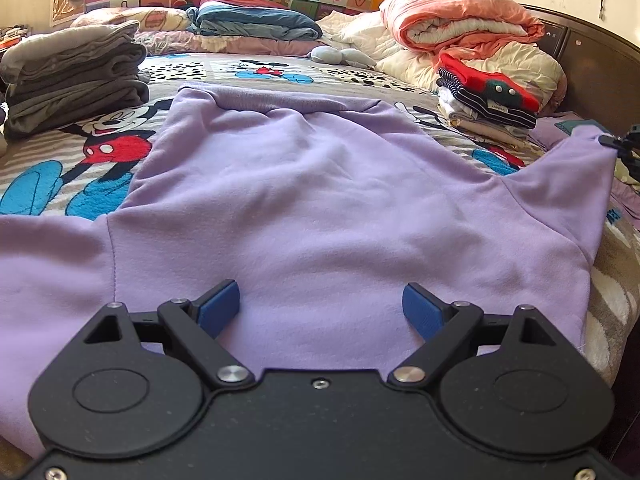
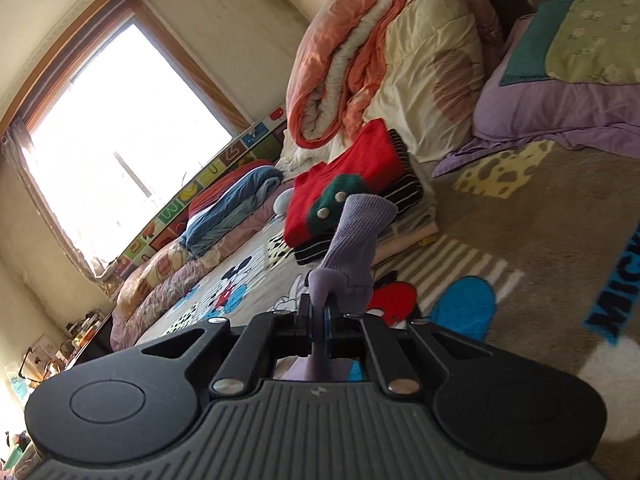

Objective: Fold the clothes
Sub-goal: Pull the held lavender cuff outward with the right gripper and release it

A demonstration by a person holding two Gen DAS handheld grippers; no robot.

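Note:
A lilac sweatshirt [image 1: 304, 184] lies spread flat on the bed, hem towards the far side. My left gripper [image 1: 320, 308] hovers open just above its near part, blue pads wide apart with only flat cloth under them. At the right edge of the left wrist view, my right gripper [image 1: 614, 143] holds the sweatshirt's right sleeve lifted off the bed. In the right wrist view my right gripper [image 2: 319, 316] is shut on that sleeve, and the ribbed cuff [image 2: 360, 232] sticks up past the fingertips.
A stack of folded grey clothes [image 1: 76, 76] sits at the left. A folded pile topped by a red sweater [image 1: 484, 96] [image 2: 352, 188] is at the right, with rolled orange and cream quilts [image 1: 460, 20] behind it. The cartoon-print blanket [image 1: 100, 148] covers the bed.

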